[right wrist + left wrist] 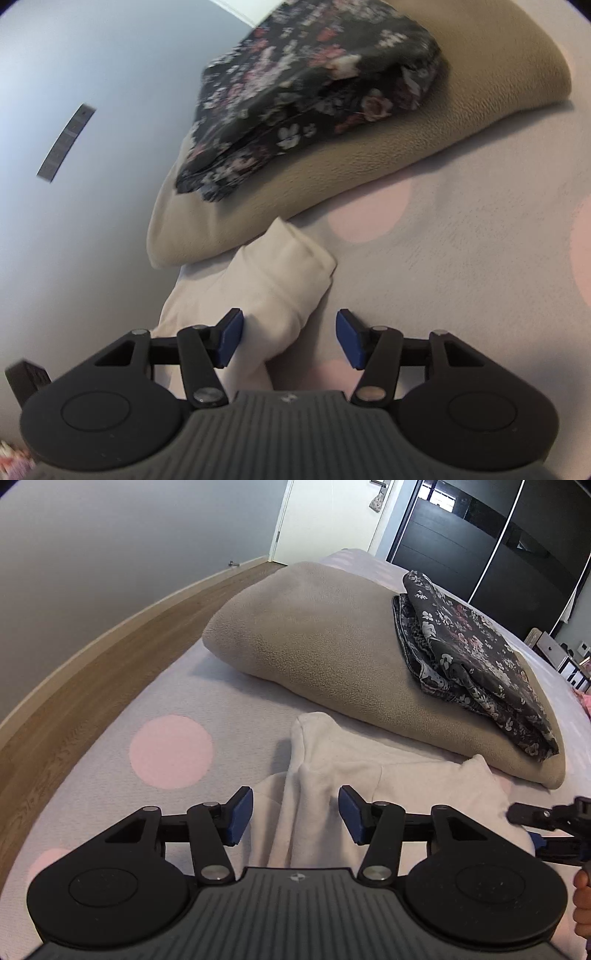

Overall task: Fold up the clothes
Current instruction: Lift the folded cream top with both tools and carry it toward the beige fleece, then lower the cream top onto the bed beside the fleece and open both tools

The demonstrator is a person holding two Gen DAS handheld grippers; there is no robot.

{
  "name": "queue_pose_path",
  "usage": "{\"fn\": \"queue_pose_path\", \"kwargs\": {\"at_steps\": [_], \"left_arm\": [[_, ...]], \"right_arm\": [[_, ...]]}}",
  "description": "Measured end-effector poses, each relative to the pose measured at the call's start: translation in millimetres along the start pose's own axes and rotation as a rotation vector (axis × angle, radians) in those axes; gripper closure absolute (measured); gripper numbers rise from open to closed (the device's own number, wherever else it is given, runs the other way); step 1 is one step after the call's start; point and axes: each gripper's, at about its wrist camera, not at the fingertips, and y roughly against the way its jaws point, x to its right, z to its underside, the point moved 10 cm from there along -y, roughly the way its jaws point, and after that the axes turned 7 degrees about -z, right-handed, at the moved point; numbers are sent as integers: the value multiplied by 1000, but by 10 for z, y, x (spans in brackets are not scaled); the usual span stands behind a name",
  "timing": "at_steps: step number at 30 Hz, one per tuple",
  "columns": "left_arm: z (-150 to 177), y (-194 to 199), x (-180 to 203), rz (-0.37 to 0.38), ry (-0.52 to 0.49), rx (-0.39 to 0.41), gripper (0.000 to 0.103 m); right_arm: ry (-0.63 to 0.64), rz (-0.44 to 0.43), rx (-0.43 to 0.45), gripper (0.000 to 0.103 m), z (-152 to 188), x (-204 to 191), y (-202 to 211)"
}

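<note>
So there's a big bed with a pale lilac cover with pink polka dots (173, 716). On it sits a folded tan fleece blanket (314, 646), with a folded dark floral garment (472, 653) lying on top. The task's white soft garment (332, 775) lies on the cover, right up against the blanket's near edge. Left gripper (295, 818) is spread over it, pads not touching. Right gripper (290, 338) is spread too, fabric between the jaws but not pinched.

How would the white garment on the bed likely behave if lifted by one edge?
The white garment would probably droop: it lies in soft folds and creases. Its fleecy-looking surface suggests it is light and unlikely to slip. The folded sleeve may fall open.
</note>
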Motion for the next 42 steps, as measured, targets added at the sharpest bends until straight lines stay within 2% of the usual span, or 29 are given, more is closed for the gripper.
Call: {"fn": "queue_pose_path", "kwargs": {"at_steps": [3,5,7,10,12,13,15,19,24,26,29,31,33,34,37,39,40,42], "left_arm": [[8,-71,36,0,-14,-8,58],[22,-123,71,5,-23,-13,76],[42,-154,110,3,-38,-8,86],[32,-103,165,0,-83,36,90],[-16,-35,180,16,-95,74,91],[-33,-16,183,17,-103,89,91],[-23,-71,176,-9,-129,73,91],[42,-236,168,-52,-145,40,91],[93,-348,165,-91,-153,-2,89],[75,-298,164,-104,-157,-4,84],[45,-168,162,-125,-169,7,73],[42,-27,141,-142,-177,22,67],[64,154,145,-142,-180,39,65],[75,245,148,-141,-181,47,65],[183,569,223,-120,-208,72,87],[296,732,308,-109,-228,72,89],[364,791,352,-103,-239,67,94],[516,888,444,-94,-267,54,95]], "right_arm": [[-66,-23,-9,51,-91,39,-125],[-81,-23,-23,60,-138,55,-204],[-75,-23,-32,68,-179,55,-256],[39,-38,-25,77,-258,-74,-217],[207,-35,-6,79,-306,-248,-155],[308,-32,3,79,-323,-351,-128],[533,45,-2,80,-288,-457,-161],[705,145,-33,80,-226,-376,-349],[723,181,-58,80,-219,-262,-462],[704,187,-68,76,-237,-258,-481],[673,184,-63,65,-243,-288,-369],[688,174,-36,64,-186,-362,-129],[706,185,-8,64,-163,-412,32],[715,190,-3,64,-119,-443,109],[761,158,-16,64,114,-592,276],[808,119,-35,64,350,-709,362],[834,101,-46,64,486,-767,407],[876,66,-77,65,716,-862,433]]}}
